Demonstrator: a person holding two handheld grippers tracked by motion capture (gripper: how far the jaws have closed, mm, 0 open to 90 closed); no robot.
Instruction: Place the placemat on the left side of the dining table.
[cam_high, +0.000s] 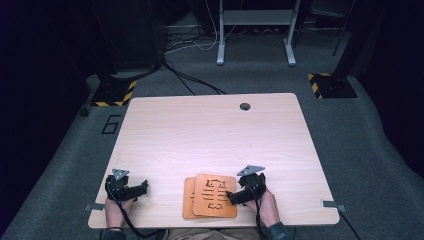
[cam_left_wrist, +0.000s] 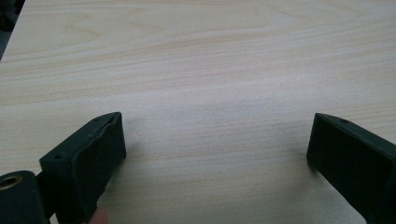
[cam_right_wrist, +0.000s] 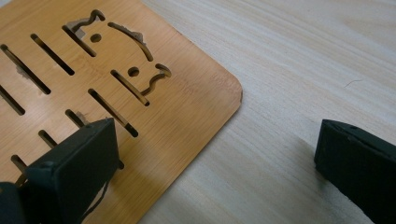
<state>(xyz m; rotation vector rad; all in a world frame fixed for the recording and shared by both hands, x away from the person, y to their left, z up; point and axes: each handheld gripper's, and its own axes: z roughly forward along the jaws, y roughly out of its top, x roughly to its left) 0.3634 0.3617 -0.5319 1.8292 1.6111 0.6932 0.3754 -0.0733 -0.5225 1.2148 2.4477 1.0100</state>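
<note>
Two orange-brown wooden boards (cam_high: 214, 195) with cut slots lie stacked near the table's front edge, the upper one (cam_right_wrist: 116, 84) skewed over the lower. My right gripper (cam_high: 235, 196) rests at the stack's right edge, open, one jaw over the top board and the other over bare table. In the right gripper view my right gripper (cam_right_wrist: 215, 158) has nothing between its jaws. My left gripper (cam_high: 142, 188) sits at the front left of the table, open, well apart from the boards. In the left gripper view my left gripper (cam_left_wrist: 215, 149) has bare wood between its jaws.
The light wooden table (cam_high: 210, 135) has a round cable hole (cam_high: 244, 106) near its far edge. Beyond it lie grey carpet, floor cables (cam_high: 185, 75), a white desk frame (cam_high: 255, 30) and two stands with yellow-black striped bases (cam_high: 114, 93).
</note>
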